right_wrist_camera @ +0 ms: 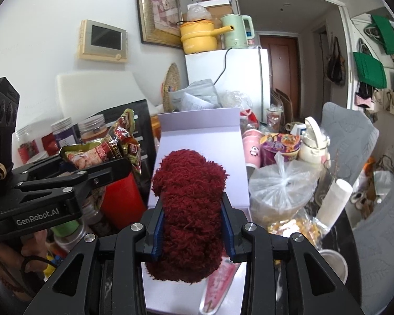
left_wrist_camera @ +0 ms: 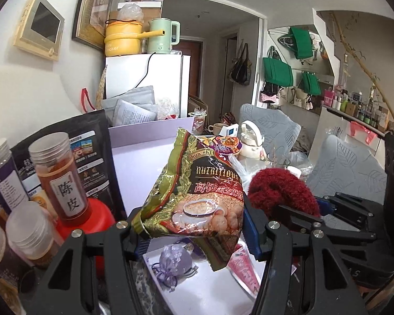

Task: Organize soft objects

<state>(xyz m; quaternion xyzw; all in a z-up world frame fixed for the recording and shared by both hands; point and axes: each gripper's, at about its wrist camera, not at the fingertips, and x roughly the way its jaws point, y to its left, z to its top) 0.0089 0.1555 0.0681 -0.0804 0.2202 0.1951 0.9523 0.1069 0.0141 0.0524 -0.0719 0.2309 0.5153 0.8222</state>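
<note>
Two soft things are up off the surface at once; the left tool [left_wrist_camera: 194,233] is clamped on the lower part of a crinkly oatmeal packet [left_wrist_camera: 197,189], and the right tool [right_wrist_camera: 194,225] is squeezed around the middle of a dark red fluffy bundle [right_wrist_camera: 190,210], its pads sunk into the pile. Both hang above an open lilac box [right_wrist_camera: 199,141], the packet just left of the bundle. The packet looks light and slack, its glossy foil likely slippery and prone to fold, so a hold on the flat body near a sealed edge should serve best; the bundle looks light, springy and easily crushed, best taken across its thick middle as it is now. In the box below lie a small lilac drawstring pouch [left_wrist_camera: 174,261] and a pink sachet [left_wrist_camera: 245,267]. Crowding the left are plastic spice jars [left_wrist_camera: 63,181] and a red canister [left_wrist_camera: 102,218]; on the right a knotted plastic bag [right_wrist_camera: 281,191], a noodle cup [right_wrist_camera: 279,144] and a white flask [right_wrist_camera: 314,141] stand close to the box wall and could catch a swinging packet.
</note>
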